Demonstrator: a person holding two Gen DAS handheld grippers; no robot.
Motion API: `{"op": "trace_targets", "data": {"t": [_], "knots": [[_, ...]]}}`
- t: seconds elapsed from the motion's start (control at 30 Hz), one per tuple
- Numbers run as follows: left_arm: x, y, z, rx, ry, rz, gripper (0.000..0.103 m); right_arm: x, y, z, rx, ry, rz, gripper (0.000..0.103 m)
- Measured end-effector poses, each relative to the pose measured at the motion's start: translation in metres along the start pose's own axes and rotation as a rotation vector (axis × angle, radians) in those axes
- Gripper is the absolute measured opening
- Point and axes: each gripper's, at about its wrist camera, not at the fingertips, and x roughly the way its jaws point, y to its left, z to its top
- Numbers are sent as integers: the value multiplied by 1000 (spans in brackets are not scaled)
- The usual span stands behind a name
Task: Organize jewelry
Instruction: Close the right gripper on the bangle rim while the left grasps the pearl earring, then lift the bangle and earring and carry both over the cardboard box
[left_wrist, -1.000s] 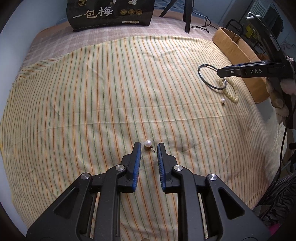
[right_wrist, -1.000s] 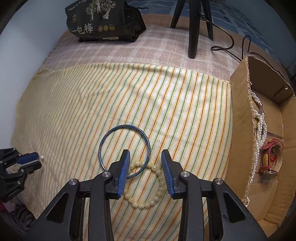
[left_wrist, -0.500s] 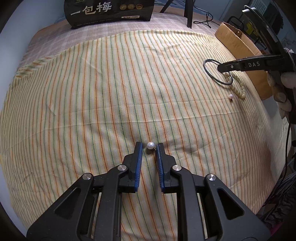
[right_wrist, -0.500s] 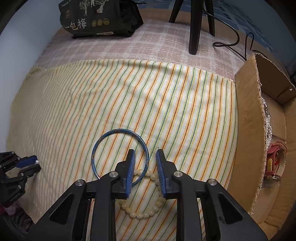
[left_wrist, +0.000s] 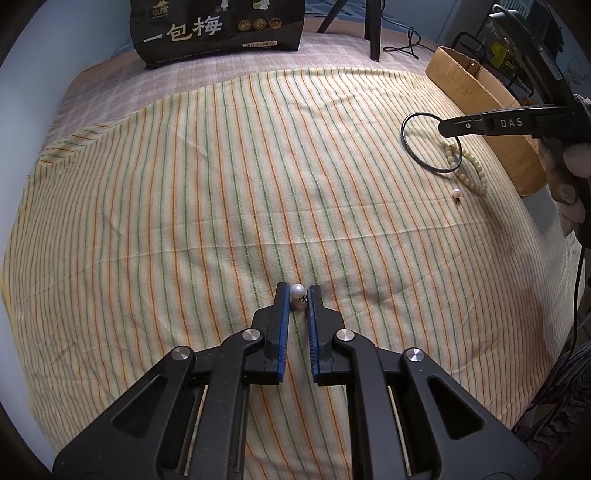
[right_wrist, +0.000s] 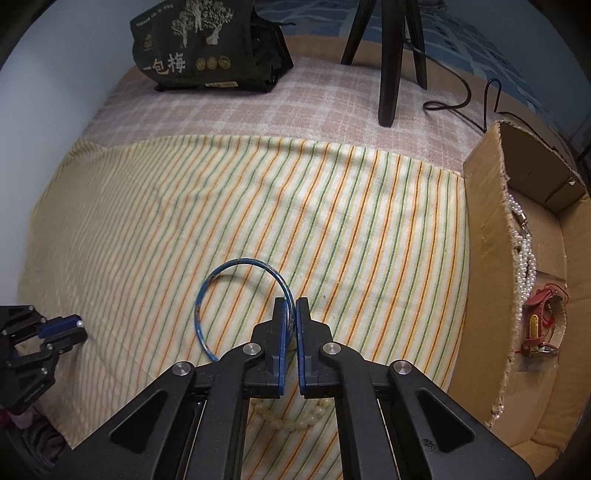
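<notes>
Striped cloth (left_wrist: 184, 206): left hand-held gripper (left_wrist: 296, 295) pinches round pearl earring (left_wrist: 296, 291); right hand-held gripper (right_wrist: 291, 306) clamps thin blue bangle (right_wrist: 221, 269).

From my right wrist view, the gripper body covers most of the bead bracelet (right_wrist: 291, 419). The box wall (right_wrist: 484, 266) hides part of the pearl necklace (right_wrist: 526, 254); the red item (right_wrist: 540, 325) there I can't identify.

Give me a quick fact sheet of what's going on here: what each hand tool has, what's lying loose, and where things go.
surface: striped cloth
left gripper: jaws closed on a pearl earring
right gripper: jaws closed on the blue bangle, one side raised off the cloth
still loose: bead bracelet, second pearl earring
destination: probably the cardboard box, already holding a pearl necklace and a red item
</notes>
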Motion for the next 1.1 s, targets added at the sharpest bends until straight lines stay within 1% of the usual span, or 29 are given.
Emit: {"op": "trace_targets", "data": {"t": [0.4, 0.63, 0.9, 1.1], "knots": [[-31, -9, 5, -9, -75, -17, 7, -35, -6, -7, 2, -78, 30, 3], [-48, -14, 10, -23, -115, -39, 7, -60, 1, -13, -16, -128, 50, 2], [-66, -32, 17, -8, -162, -60, 7, -85, 3, -20, -23, -184, 68, 2], [-78, -53, 26, 11, -200, -89, 7, -110, -7, -28, -15, -232, 74, 2]]}}
